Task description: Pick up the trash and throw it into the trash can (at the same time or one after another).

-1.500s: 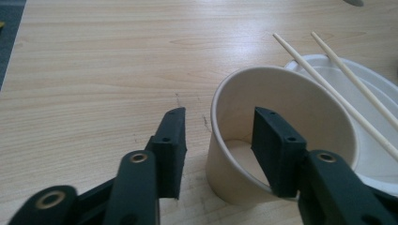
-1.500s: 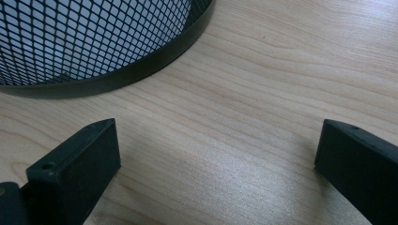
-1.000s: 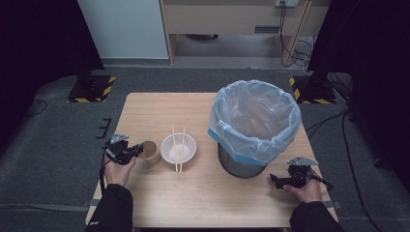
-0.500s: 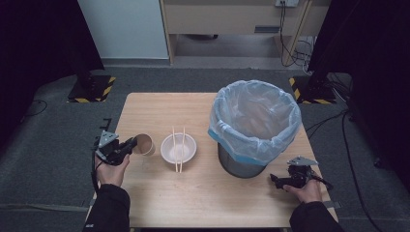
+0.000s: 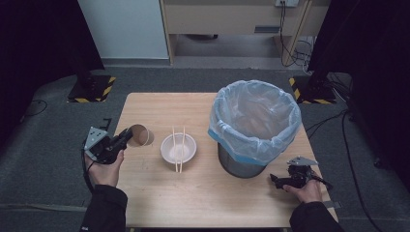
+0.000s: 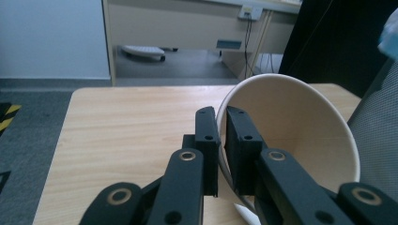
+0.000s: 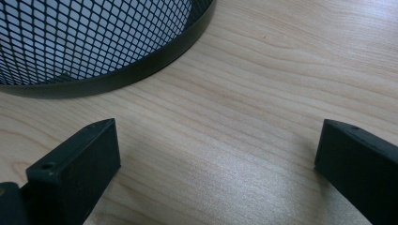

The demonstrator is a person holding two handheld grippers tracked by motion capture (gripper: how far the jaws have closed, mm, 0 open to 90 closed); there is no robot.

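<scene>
Grey carpet floor; white wall panel; wooden desk behind; yellow-black hazard tape.

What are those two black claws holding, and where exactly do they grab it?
The left gripper pinches a tan paper cup by its rim wall, one jaw inside, one outside. The right gripper holds nothing.

The high view hangs above the person's side of the desk and looks forward and down, with the lined bin right of centre. The left gripper view rides low and close behind the paper cup, facing the far wall, the bin's mesh at its right edge. The right gripper view looks steeply down at the desk, very near the bin's base, which the high view also shows.
</scene>
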